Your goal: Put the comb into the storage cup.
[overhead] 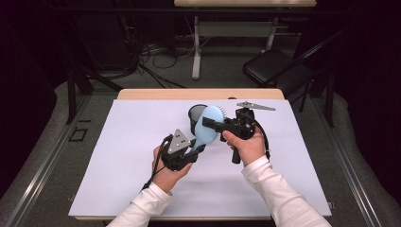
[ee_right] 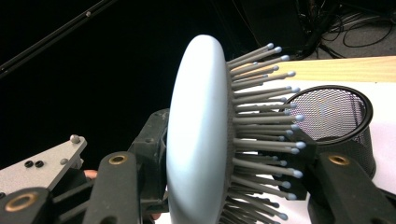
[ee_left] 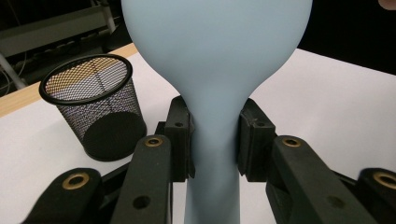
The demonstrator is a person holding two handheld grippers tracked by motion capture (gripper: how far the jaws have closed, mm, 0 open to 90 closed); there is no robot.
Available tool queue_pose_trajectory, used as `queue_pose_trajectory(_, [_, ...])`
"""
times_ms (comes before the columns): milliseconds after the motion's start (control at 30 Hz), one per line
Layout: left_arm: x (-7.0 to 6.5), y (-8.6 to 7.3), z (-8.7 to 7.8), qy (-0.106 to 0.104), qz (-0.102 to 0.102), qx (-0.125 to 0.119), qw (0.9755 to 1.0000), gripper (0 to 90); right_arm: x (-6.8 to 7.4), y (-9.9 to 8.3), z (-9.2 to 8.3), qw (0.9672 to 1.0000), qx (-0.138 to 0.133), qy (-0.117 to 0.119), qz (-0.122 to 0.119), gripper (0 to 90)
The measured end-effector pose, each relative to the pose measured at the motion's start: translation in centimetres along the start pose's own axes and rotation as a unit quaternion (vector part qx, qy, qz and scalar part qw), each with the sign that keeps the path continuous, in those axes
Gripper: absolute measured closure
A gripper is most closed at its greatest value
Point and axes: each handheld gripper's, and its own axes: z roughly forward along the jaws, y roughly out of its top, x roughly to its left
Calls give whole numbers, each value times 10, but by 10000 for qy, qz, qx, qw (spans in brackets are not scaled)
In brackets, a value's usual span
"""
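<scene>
A light blue hairbrush (overhead: 211, 126) with grey bristles is held above the table between both grippers. My left gripper (overhead: 198, 147) is shut on its narrow handle; in the left gripper view the pads (ee_left: 181, 135) press on both sides of the hairbrush neck (ee_left: 215, 107). My right gripper (overhead: 208, 122) is shut across the head: in the right gripper view one jaw lies against the smooth back of the hairbrush (ee_right: 198, 140) and the other sits in the bristles (ee_right: 266, 135). A black mesh cup (overhead: 194, 115) stands upright on the table just behind the brush.
A white sheet (overhead: 132, 156) covers the table, with a strip of bare wood (overhead: 156, 93) at the far edge. The mesh cup (ee_left: 93, 107) (ee_right: 334, 116) looks empty. Beyond the table stand a black chair (overhead: 279, 68) and a desk frame (overhead: 196, 52).
</scene>
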Motion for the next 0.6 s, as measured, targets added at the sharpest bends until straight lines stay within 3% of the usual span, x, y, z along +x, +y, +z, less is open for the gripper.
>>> queue_pose_trajectory(600, [1,-1,0,-52,-55,-74,9999,694,3,0,-1,10000,-40,23,37,479])
